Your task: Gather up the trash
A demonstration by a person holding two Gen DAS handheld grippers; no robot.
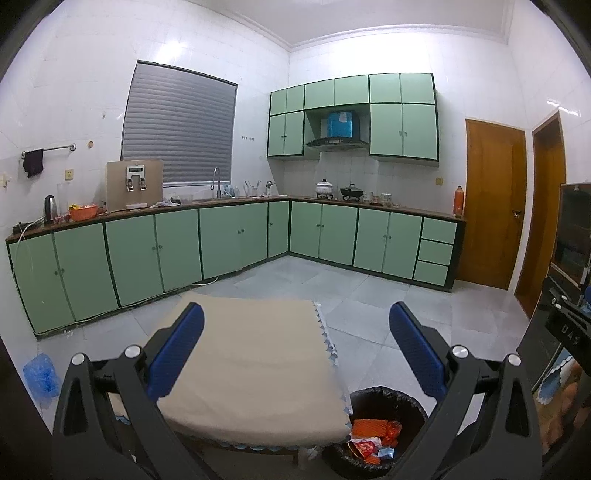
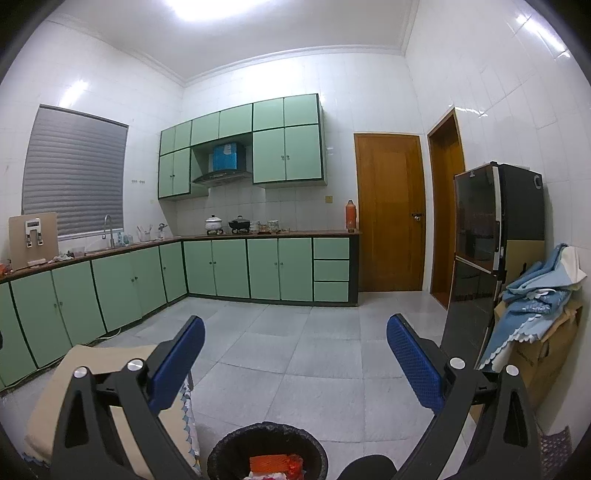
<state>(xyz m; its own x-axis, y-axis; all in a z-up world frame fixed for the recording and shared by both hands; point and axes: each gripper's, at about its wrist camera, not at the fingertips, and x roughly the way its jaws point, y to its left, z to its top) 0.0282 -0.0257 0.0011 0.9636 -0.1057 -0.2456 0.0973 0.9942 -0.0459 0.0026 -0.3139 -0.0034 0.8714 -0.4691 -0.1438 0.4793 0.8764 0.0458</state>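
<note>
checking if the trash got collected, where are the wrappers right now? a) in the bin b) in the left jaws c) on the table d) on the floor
a, the orange and red wrappers lie inside the black bin beside the table, whose cloth top is bare.

light: bright, even, from overhead | glare: ceiling [image 2: 207, 7] blown out, streaks on wall tiles [image 1: 177, 51] | edges: strong fisheye bending, black corners | focus: sharp

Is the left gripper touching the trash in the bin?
Apart. In the left wrist view the open left gripper hangs empty above the table, while the trash lies down inside the black bin.
</note>
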